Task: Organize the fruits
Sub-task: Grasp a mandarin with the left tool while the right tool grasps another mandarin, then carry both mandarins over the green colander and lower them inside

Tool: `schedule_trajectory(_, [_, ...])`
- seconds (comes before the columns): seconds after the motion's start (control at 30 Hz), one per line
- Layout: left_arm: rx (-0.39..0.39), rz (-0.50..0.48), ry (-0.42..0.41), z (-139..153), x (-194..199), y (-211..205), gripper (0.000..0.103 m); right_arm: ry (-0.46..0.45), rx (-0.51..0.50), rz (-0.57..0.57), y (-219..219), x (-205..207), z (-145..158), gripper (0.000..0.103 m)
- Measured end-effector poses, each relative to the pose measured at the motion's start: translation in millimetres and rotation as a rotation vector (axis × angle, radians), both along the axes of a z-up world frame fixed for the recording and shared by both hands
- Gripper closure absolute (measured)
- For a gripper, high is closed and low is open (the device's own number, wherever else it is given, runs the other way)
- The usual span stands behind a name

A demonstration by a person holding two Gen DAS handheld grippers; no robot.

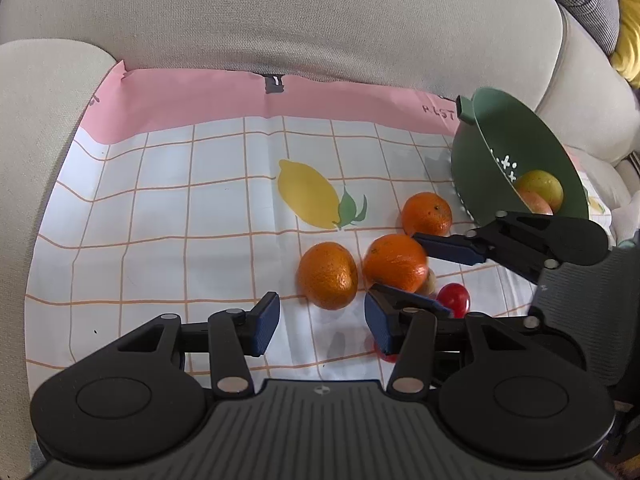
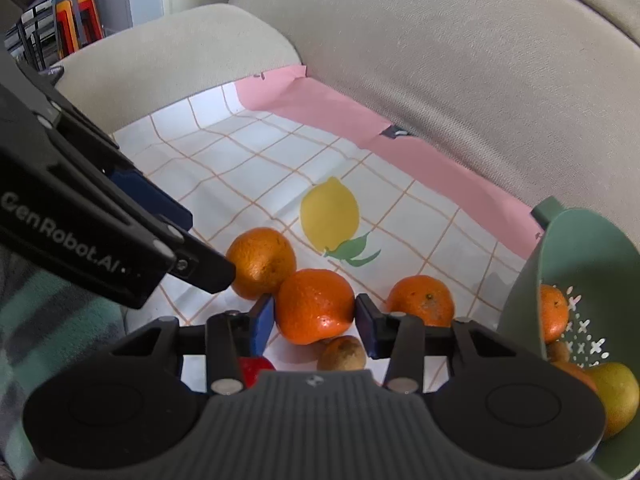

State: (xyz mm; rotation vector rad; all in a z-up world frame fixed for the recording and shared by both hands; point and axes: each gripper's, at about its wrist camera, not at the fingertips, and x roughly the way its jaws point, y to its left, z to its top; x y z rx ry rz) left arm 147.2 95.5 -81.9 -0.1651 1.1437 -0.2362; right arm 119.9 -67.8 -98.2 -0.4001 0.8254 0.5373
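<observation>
Currently the right tool [image 2: 315, 318] is clamped on the middle mandarin [image 2: 314, 306], both blue pads against its sides, on the checked cloth [image 2: 224, 148] over the sofa seat. The left tool [image 1: 322, 322] stands half open and empty, just short of the left mandarin [image 1: 328, 274].

Hazards:
- Left mandarin touches the gripped one; lifting may roll it away.
- A small brown fruit [image 2: 344, 354] and a red fruit [image 2: 256, 370] lie close under the right tool; a low sweep could knock them.
- The green colander [image 2: 576, 280] sits tilted, already loaded; a dropped mandarin could tip it or bounce out.
- The third mandarin [image 2: 422, 300] lies near the colander.

Legible text: "GenRobot.AI" on the left tool body. Writing on the pink border is unreadable.
</observation>
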Motion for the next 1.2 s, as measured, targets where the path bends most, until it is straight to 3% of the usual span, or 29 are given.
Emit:
schedule_trajectory(0.17, [-0.016, 0.005, 0.007, -2, 3, -1, 0.045, -0.013, 0.059, -0.041, -15, -1, 15, 0.062])
schedule_trajectory(0.57, [-0.014, 0.072, 0.034, -24, 23, -12, 0.047, -0.030, 0.089, -0.131, -43, -8, 26, 0.062])
schedule_trajectory(0.73, [-0.018, 0.075, 0.039, -31, 26, -18, 0.057, -0.023, 0.102, -0.148, -48, -11, 25, 0.062])
schedule_trajectory(1.2, [-0.002, 0.085, -0.026, -15, 11, -21, 0.061, -0.029, 0.149, -0.222, -60, -22, 34, 0.062])
